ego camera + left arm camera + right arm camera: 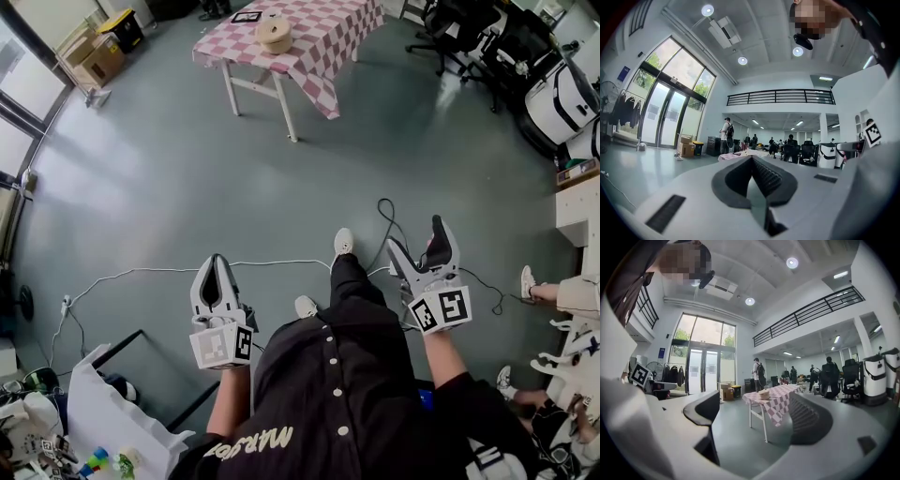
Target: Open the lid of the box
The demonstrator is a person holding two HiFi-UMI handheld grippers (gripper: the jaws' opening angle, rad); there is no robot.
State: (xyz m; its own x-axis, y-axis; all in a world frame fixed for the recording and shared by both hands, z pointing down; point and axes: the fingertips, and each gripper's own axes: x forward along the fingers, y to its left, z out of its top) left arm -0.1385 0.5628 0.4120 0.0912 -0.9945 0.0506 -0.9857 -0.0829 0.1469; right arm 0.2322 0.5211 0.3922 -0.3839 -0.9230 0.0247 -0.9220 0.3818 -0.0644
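Grey-green floor [169,159]: open expanse between person and bench. Bench [328,42], pink-and-white checked cloth, white legs: at far side of floor, well apart from both tools. Left tool [216,262]: held low at person's left side, jaws pressed together, nothing between them. Right tool [415,234]: held at person's right side, jaws spread apart, empty, aimed toward bench. Round tan box [275,35]: on bench top, lid on, flat black slab [247,16] near it
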